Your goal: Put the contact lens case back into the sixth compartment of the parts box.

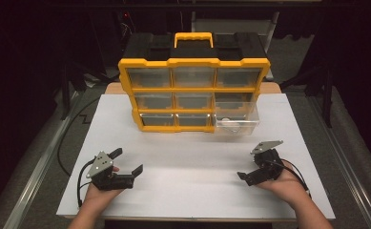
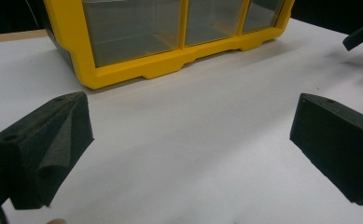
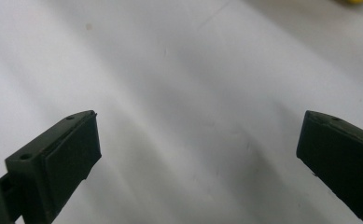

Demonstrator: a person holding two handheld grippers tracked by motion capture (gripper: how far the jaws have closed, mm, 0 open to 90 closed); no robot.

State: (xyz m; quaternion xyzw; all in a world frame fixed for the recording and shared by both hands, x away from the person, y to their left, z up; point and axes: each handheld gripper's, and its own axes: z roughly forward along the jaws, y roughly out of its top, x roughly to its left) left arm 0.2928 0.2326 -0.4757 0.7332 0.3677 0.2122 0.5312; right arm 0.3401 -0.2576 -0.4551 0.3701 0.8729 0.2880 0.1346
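Observation:
A yellow and black organizer case (image 1: 194, 90) stands upright at the far middle of the white board (image 1: 192, 195), with a yellow handle on top and three rows of clear drawers. Its bottom-right clear drawer (image 1: 236, 123) is pulled out toward me; something pale seems to lie inside it. My left gripper (image 1: 128, 160) rests low at the near left, open, with nothing between its jaws. At the near right is my right gripper (image 1: 250, 165), also open and empty. In the left gripper view, the left gripper (image 2: 191, 135) faces the case's lower yellow frame (image 2: 170, 65). The right gripper (image 3: 198, 144) looks down on bare white board.
The white board lies on a wooden table (image 1: 271, 88) whose edge shows behind the case. Metal rails (image 1: 40, 167) run along both sides on the dark floor. A black cable (image 1: 71, 129) curls off the board's left edge. The other gripper's jaw (image 2: 362, 35) shows far right.

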